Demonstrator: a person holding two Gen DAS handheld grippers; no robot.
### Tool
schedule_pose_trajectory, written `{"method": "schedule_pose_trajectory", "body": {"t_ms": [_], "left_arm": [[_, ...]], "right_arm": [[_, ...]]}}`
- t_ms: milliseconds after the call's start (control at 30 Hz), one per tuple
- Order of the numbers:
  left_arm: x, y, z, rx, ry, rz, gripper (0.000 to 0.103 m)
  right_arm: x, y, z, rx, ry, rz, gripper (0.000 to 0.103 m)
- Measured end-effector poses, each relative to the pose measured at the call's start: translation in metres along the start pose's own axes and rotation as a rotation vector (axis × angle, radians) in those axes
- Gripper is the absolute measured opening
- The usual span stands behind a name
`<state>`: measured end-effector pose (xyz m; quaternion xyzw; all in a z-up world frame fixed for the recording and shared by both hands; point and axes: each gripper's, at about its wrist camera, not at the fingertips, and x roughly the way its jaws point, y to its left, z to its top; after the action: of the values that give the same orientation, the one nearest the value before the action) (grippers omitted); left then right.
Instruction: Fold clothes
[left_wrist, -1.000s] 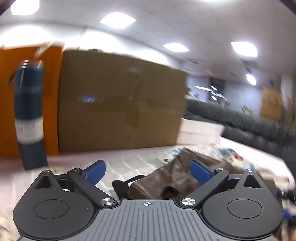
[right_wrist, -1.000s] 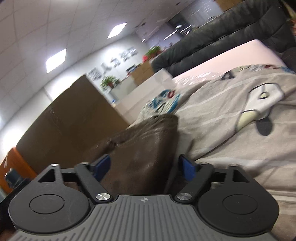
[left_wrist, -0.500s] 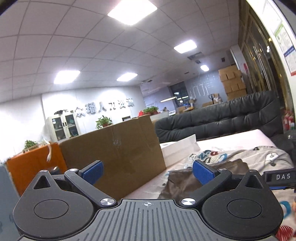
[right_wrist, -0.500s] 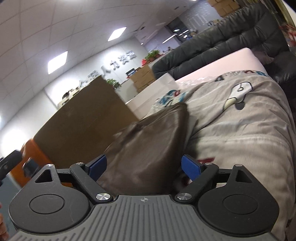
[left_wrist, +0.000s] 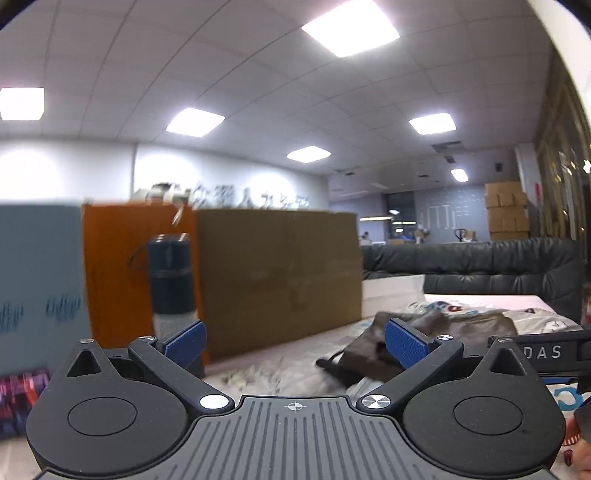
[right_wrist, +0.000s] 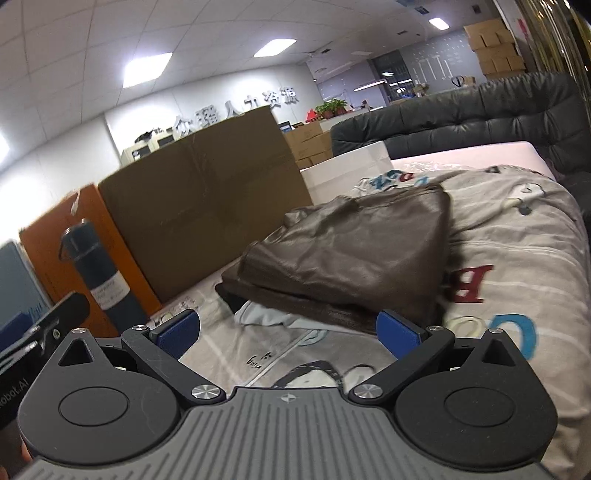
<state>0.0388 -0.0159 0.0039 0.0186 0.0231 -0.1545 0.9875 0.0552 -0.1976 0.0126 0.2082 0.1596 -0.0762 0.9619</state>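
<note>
A brown garment (right_wrist: 351, 258) lies folded in a flat bundle on the printed bedsheet (right_wrist: 498, 280), with a pale garment edge showing under its near side. My right gripper (right_wrist: 288, 334) sits just short of it. Its jaws are opening wide and nothing is between them. My left gripper (left_wrist: 293, 341) is open and empty, pointing level across the bed. In the left wrist view the brown garment (left_wrist: 461, 326) lies ahead to the right, partly behind one blue pad (left_wrist: 402, 341). The right gripper's black body (left_wrist: 543, 352) shows at the right edge there.
A big cardboard box (right_wrist: 207, 199) stands along the bed's far side, with an orange box (left_wrist: 122, 273) and a dark blue bottle (left_wrist: 171, 273) to its left. A white box (right_wrist: 347, 173) and a black sofa (right_wrist: 480, 118) lie beyond. A grey-blue panel (left_wrist: 40, 284) is at far left.
My right gripper has drawn back from the brown garment, which was between its jaws, and its jaws have widened. My left gripper has also pulled away and swung, bringing the bottle back into view.
</note>
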Motion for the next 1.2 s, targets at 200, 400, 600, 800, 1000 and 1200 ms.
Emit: {"method": "schedule_pose_trajectory", "body": {"t_ms": [200, 400, 600, 800, 1000, 1200], "left_arm": [[0.001, 0.019, -0.014, -0.094, 0.032, 0.044, 0.103], [0.006, 0.016, -0.026, -0.074, 0.063, 0.023, 0.103], [0.004, 0.014, -0.031, -0.062, 0.046, 0.002, 0.103], [0.003, 0.014, -0.031, -0.064, 0.047, 0.0, 0.103], [0.004, 0.015, -0.031, -0.07, 0.057, 0.003, 0.103], [0.005, 0.016, -0.031, -0.075, 0.063, 0.003, 0.103]], "right_arm": [[0.021, 0.017, -0.008, -0.099, -0.061, -0.075, 0.103], [0.03, 0.02, -0.016, -0.169, -0.083, -0.146, 0.103], [0.031, 0.017, -0.018, -0.163, -0.099, -0.184, 0.103], [0.027, 0.022, -0.021, -0.194, -0.127, -0.167, 0.103], [0.028, 0.021, -0.02, -0.187, -0.115, -0.146, 0.103], [0.028, 0.022, -0.021, -0.194, -0.109, -0.128, 0.103]]}}
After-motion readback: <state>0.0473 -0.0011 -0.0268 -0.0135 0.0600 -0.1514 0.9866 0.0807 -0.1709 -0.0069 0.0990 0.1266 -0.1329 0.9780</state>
